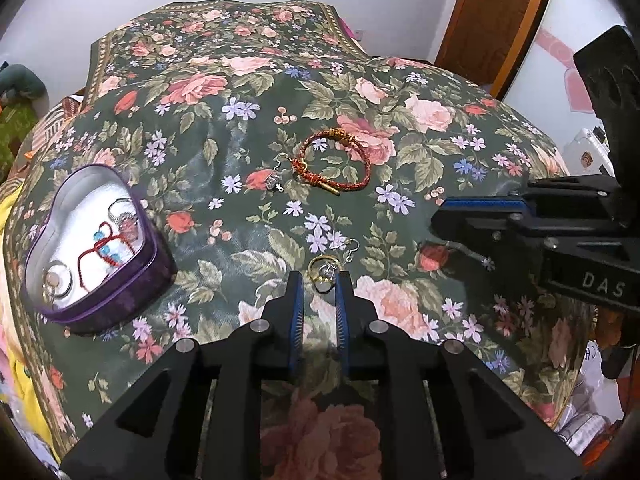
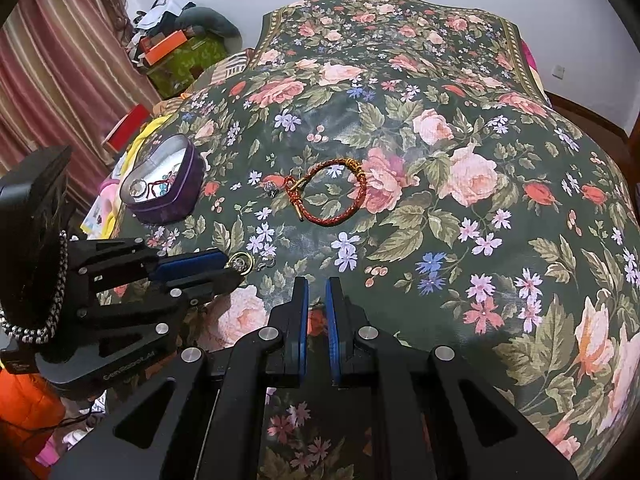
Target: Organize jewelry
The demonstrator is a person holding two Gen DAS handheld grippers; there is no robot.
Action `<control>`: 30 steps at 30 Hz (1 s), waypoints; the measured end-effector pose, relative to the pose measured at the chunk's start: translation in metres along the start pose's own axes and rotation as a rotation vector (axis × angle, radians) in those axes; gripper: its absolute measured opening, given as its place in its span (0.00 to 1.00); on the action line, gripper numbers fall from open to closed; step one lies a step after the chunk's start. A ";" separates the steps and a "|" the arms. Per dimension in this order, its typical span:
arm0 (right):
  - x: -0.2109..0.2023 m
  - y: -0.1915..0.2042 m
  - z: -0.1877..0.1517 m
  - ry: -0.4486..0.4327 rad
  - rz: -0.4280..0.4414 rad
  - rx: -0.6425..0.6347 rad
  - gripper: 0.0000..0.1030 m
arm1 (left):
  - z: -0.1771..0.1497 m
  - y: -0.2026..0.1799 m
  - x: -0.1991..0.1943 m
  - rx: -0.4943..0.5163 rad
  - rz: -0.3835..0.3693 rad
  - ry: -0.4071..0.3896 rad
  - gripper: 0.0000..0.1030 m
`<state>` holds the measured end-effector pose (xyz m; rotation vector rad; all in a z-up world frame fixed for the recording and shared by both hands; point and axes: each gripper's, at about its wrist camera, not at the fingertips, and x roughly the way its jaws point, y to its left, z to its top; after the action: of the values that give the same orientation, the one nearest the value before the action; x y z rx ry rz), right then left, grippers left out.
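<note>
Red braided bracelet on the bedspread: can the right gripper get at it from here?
Probably yes. The red braided bracelet lies in the open ahead of the right gripper, with only bare floral bedspread between them.

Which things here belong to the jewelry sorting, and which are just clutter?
Job:
- heart-shaped tin, jewelry already inside
- gold ring, between the left tongs
- hook earring beside it
- red braided bracelet
- small charm earring

Lying about:
- orange box
- green box
- heap of clothes
- striped curtain
</note>
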<state>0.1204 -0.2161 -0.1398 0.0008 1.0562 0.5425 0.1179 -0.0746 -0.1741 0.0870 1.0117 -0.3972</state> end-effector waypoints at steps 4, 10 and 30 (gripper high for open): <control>0.001 0.000 0.000 0.001 0.001 0.001 0.08 | 0.002 -0.004 0.003 0.029 0.000 -0.007 0.14; 0.002 -0.001 0.000 0.000 -0.001 0.001 0.08 | 0.000 -0.008 0.001 0.031 0.003 -0.022 0.14; 0.009 0.026 0.007 0.021 0.036 -0.055 0.08 | 0.002 0.014 -0.056 -0.057 0.030 -0.155 0.07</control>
<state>0.1188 -0.1881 -0.1367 -0.0347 1.0628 0.6050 0.0981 -0.0465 -0.1276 0.0200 0.8674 -0.3422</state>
